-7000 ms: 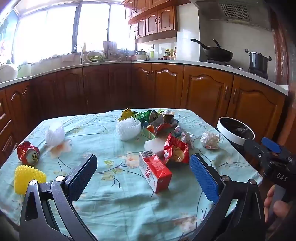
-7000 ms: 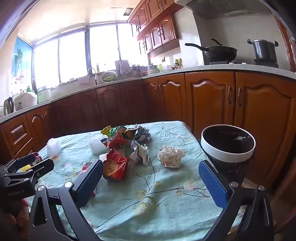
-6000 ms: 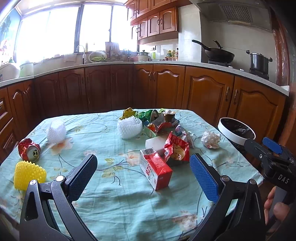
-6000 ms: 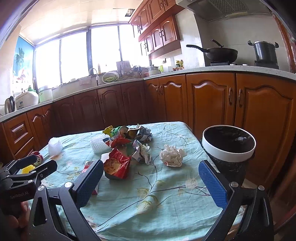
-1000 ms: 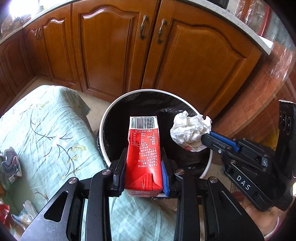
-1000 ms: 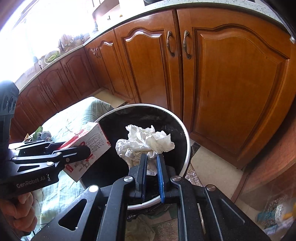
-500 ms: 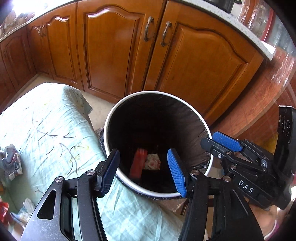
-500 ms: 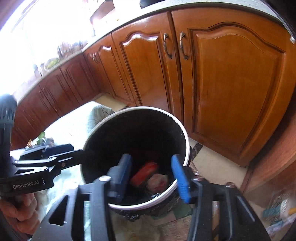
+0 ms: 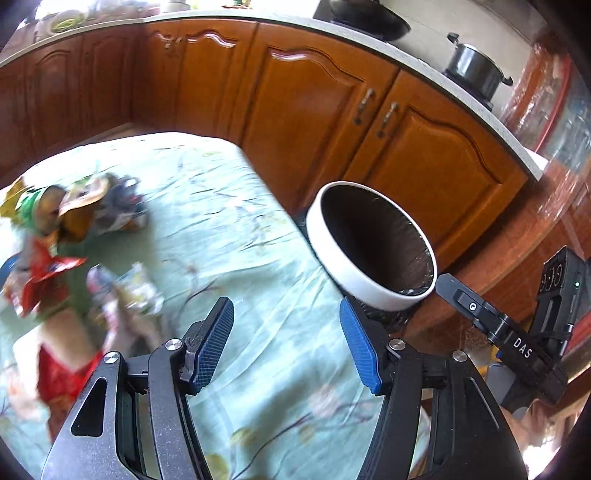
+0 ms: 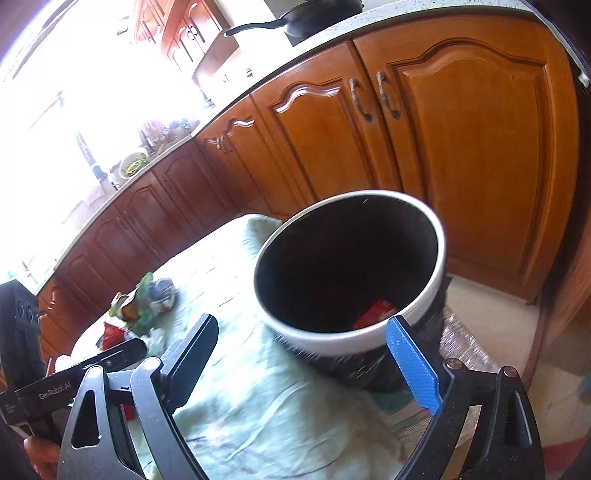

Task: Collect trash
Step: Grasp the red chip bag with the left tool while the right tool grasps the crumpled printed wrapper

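Writing: the right tool's (image 9: pixel 480 314) body carried the white letters "DAS" in the left wrist view; the left tool's (image 10: pixel 92 369) side read "GenRobot.AI" in the right wrist view. Print on the wrappers was too blurred to read.

Left tool: its (image 9: pixel 284 343) blue-padded jaws were opening, about half spread, with nothing between them, only the cloth below.

Right tool: its (image 10: pixel 306 354) jaws were opening and stood wide, gripping nothing; the bin's near rim lay in the gap between them.

Bin: the white-rimmed bin (image 10: pixel 436 236), lined in black, stood at the bench's corner, just in front of the wooden cabinet doors (image 10: pixel 461 140). A red carton (image 10: pixel 373 312) lay inside it, near the rim by the right tool's blue pad.

Remaining trash: a loose heap of wrappers (image 9: pixel 74 214), green, orange and red, lay on the bench (image 9: pixel 229 236) to the left of the left tool and well apart from the bin (image 9: pixel 332 243); a red packet (image 9: pixel 62 365) lay just beside the left tool's left finger.

Bench: covered with a pale green floral cloth.

Background: a dark pot (image 9: pixel 472 66) and a pan (image 10: pixel 314 11) sat on the stove top above the cabinets.

Person: part of a hand (image 10: pixel 40 458) showed under the left tool.
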Demonstrator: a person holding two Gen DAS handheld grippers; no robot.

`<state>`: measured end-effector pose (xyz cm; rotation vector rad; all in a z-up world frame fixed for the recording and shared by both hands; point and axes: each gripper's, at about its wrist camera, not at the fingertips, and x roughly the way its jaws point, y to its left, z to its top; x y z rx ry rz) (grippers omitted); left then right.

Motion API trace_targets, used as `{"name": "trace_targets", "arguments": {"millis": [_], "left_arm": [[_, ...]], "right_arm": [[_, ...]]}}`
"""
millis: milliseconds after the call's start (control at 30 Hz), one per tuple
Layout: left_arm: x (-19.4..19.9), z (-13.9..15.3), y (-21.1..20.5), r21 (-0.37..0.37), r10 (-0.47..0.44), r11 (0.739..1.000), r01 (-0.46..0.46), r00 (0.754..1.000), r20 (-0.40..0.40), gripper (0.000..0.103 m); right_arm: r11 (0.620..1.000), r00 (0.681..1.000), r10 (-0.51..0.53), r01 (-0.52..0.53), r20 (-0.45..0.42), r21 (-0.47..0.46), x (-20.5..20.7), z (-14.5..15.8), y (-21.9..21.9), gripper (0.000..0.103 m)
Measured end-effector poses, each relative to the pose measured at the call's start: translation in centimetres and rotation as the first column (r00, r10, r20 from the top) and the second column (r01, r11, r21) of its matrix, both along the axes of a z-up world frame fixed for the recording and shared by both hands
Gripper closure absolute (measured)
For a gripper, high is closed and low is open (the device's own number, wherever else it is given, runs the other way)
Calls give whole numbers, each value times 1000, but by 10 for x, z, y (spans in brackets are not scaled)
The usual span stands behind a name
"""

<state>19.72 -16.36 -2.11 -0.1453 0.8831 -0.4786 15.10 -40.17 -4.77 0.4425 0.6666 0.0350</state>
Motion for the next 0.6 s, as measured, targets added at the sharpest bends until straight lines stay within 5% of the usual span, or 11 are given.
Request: {"name": "trace_targets", "arguments": {"millis": [300,600], "left_arm": [[-36,6,67,-37,73,997,-73,997,16,43],[-61,7,112,13,162,986,-164,983,81,38]], "right_arm": [[997,998,69,-69,-6,19,-15,-1,41,9],[987,987,160,-159,-15,21,-18,-3,87,9]]}}
